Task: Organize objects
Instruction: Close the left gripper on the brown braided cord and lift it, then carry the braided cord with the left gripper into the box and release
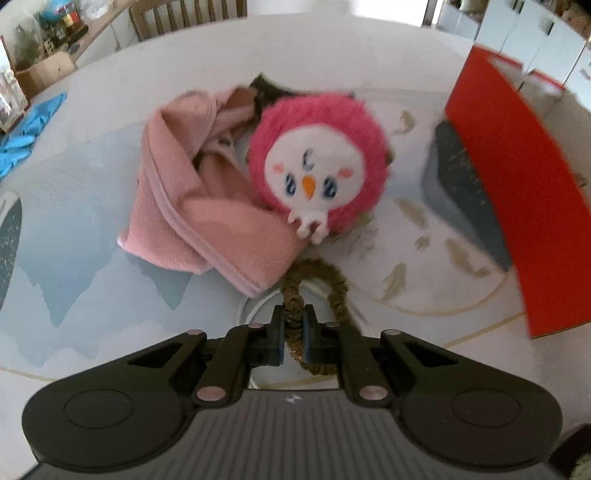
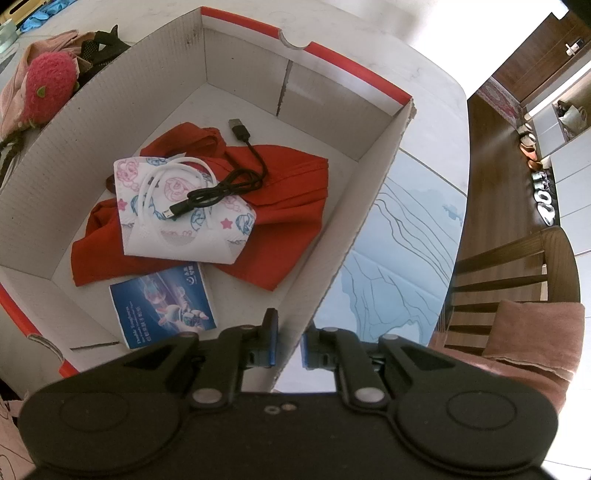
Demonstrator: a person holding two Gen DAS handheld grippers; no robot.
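A pink plush bird with a white face (image 1: pixel 317 162) lies on the table against a crumpled pink cloth (image 1: pixel 192 192). Its olive fuzzy cord loop (image 1: pixel 338 291) runs toward me, and my left gripper (image 1: pixel 293 325) is shut on one strand of it. The red-and-white cardboard box (image 1: pixel 517 192) stands to the right. My right gripper (image 2: pixel 288 339) is shut on the box's right wall (image 2: pixel 362 206), one finger inside and one outside. In the box lie a red cloth (image 2: pixel 288 192), a patterned white pouch (image 2: pixel 177 229), a black USB cable (image 2: pixel 236 184), a white cable (image 2: pixel 155 181) and a blue booklet (image 2: pixel 162 306).
Blue gloves (image 1: pixel 22 144) lie at the table's far left. A dark item (image 1: pixel 266 88) pokes out behind the plush. A wooden chair (image 2: pixel 509 280) with a pink cushion (image 2: pixel 532 339) stands past the table's right edge; another chair (image 1: pixel 184 14) stands at the far side.
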